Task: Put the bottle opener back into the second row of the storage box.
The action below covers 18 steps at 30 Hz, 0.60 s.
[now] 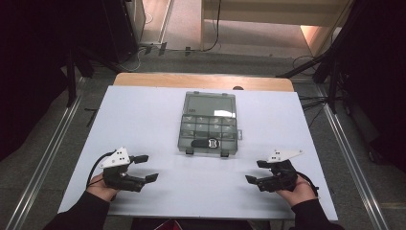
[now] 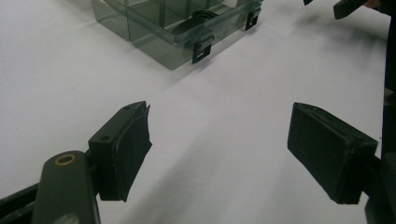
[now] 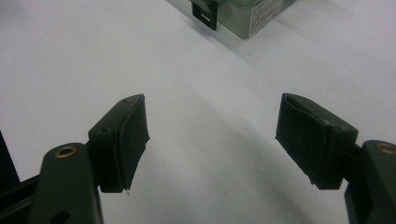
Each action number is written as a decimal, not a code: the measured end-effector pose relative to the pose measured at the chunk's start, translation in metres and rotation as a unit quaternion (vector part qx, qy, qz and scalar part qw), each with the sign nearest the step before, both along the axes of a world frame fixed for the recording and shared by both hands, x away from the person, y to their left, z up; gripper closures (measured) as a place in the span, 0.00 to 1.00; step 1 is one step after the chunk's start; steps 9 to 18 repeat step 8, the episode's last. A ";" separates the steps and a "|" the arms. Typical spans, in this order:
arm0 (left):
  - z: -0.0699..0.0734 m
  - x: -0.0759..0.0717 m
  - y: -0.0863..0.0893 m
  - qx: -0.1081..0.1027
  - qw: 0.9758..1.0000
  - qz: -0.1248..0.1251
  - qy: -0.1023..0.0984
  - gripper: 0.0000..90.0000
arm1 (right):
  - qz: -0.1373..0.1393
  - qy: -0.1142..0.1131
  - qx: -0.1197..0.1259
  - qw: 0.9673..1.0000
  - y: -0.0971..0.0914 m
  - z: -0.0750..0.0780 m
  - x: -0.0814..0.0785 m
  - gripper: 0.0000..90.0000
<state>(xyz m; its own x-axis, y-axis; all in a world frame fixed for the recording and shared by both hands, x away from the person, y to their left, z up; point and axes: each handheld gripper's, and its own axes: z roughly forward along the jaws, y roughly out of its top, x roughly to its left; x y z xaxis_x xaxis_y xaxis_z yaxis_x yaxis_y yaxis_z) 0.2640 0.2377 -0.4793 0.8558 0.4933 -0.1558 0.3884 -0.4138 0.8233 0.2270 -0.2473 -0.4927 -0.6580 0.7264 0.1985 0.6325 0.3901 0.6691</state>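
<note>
The left tongs point(image 1: 148, 167) stand wide apart, holding nothing, hovering over the near left part of the white tabletop point(image 1: 143, 110). The right tongs point(image 1: 256, 171) are spread just as wide, also empty, at the near right. Between them and farther back sits a clear compartment box point(image 1: 208, 123), lid swung back, a dark part point(image 1: 205, 143) in its front row; two black latches point(image 2: 202, 49) hang at its near edge. Beyond the tabletop lie grey floor, cables and dark stands.

One box, two claws, one bench.
One clear compartment box point(image 1: 209, 123), two black latches, one left claw point(image 1: 145, 167), one right claw point(image 1: 255, 171), one white bench point(image 1: 143, 115).
</note>
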 end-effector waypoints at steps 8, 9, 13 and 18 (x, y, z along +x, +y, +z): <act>0.000 0.000 0.000 -0.003 1.000 0.001 0.001 0.23 | 0.000 0.000 0.003 1.000 0.000 0.000 0.000 0.30; 0.000 0.000 0.000 -0.003 1.000 0.001 0.001 0.23 | 0.000 0.000 0.003 1.000 0.000 0.000 0.000 0.30; 0.000 0.000 0.000 -0.003 1.000 0.001 0.001 0.23 | 0.000 0.000 0.003 1.000 0.000 0.000 0.000 0.30; 0.000 0.000 0.000 -0.003 1.000 0.001 0.001 0.23 | 0.000 0.000 0.003 1.000 0.000 0.000 0.000 0.30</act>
